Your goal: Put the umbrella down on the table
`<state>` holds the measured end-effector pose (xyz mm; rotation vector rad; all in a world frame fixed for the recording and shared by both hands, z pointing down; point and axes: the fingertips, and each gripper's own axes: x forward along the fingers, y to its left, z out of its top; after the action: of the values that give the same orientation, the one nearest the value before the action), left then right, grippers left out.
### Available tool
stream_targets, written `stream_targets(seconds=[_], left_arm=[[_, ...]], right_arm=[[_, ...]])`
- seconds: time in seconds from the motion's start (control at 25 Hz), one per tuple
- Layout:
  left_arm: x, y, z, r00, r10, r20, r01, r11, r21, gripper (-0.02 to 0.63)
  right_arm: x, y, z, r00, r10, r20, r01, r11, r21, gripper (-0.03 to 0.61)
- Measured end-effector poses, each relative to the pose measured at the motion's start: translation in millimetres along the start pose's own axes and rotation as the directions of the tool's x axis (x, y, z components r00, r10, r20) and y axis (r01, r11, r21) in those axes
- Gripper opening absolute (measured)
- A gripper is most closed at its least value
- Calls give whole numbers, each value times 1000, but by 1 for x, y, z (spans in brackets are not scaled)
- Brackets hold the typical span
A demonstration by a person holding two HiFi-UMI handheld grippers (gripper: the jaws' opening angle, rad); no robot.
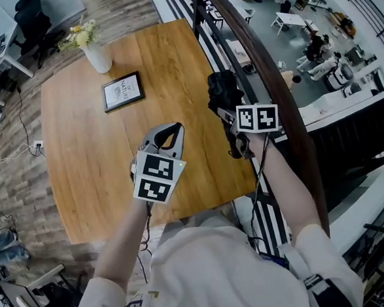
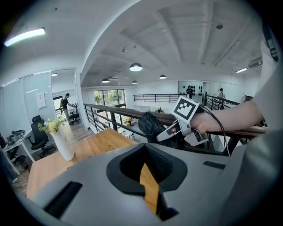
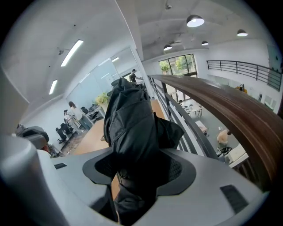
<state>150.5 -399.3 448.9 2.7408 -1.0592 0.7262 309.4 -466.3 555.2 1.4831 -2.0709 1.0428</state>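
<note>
A black folded umbrella hangs above the right edge of the wooden table, close to the railing. My right gripper is shut on it; in the right gripper view the bunched fabric fills the space between the jaws and stands up past them. The left gripper view shows the same umbrella gripped by the right gripper over the table's far side. My left gripper hovers over the table's near part with its tips together and nothing in it; only a thin wedge of tabletop shows between its jaws.
A white vase of flowers stands at the table's far left, with a framed picture lying just in front of it. A dark wooden railing runs along the table's right side, with a drop to a lower floor behind it.
</note>
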Motion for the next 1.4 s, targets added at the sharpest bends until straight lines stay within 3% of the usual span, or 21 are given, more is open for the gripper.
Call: stream_targets(seconds=[0.32, 0.64, 0.8, 1.04, 1.32, 1.4], left_arm=[[43, 10, -12, 999, -8, -51, 3, 996, -93, 17], [59, 21, -47, 993, -5, -114, -17, 982, -188, 17], [62, 20, -60, 989, -14, -144, -14, 981, -192, 17], [57, 22, -73, 983, -16, -184, -23, 977, -212, 17], [64, 18, -66, 984, -42, -176, 4, 978, -208, 17], [61, 17, -62, 985, -45, -165, 9, 977, -212, 17]], right_arm=[[66, -34, -17, 992, 9, -127, -1, 998, 60, 270], [123, -77, -48, 970, -34, -240, 61, 993, 106, 270], [137, -85, -58, 966, -1, -260, 44, 986, 160, 270], [154, -88, -71, 955, 28, -295, 20, 987, 158, 278], [154, -81, -65, 963, 75, -260, -42, 991, 128, 315], [151, -80, -61, 969, 87, -231, -50, 986, 162, 317]])
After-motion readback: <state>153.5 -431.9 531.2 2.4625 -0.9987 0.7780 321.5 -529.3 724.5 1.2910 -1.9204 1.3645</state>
